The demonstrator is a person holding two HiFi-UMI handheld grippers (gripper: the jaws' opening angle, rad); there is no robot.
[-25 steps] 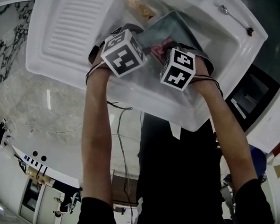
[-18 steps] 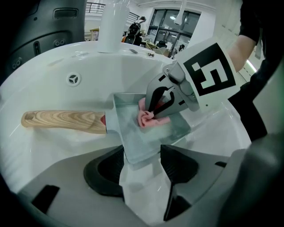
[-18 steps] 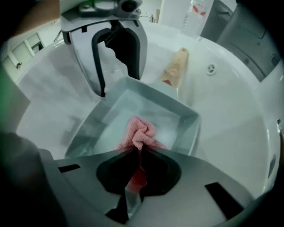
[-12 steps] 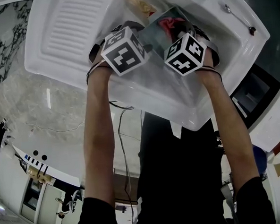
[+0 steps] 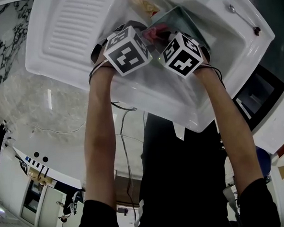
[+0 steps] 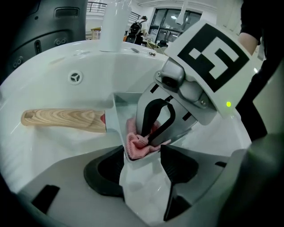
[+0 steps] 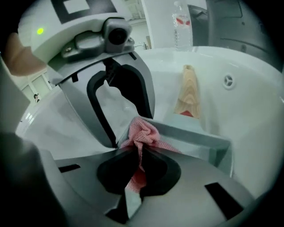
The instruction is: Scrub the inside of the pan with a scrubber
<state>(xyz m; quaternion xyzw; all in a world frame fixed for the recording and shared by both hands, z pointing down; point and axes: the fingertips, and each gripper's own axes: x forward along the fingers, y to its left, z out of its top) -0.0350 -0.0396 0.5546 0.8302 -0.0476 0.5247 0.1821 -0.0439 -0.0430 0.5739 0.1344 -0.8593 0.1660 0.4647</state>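
A rectangular grey pan point(image 5: 173, 18) with a wooden handle point(image 5: 142, 4) lies in the white sink point(image 5: 209, 44). My left gripper point(image 6: 143, 165) is shut on the pan's near wall point(image 6: 116, 117), beside the corner. My right gripper point(image 7: 141, 162) is shut on a pink mesh scrubber point(image 7: 144, 135) and presses it against the inside of that wall. The scrubber point(image 6: 135, 142) bunches just beyond my left jaws, with the right gripper point(image 6: 151, 138) over it. In the head view the two marker cubes sit side by side and hide both sets of jaws; only a bit of the scrubber point(image 5: 150, 34) shows.
The ribbed drainboard point(image 5: 76, 23) lies left of the basin. A thin metal utensil point(image 5: 241, 17) rests on the sink's far ledge. The overflow fitting point(image 6: 76, 77) sits in the basin's back wall. A clear water bottle point(image 7: 182, 24) stands behind the sink.
My right gripper swung out to the right with the scrubber, then came back left next to the left gripper. The left gripper has stayed on the pan.
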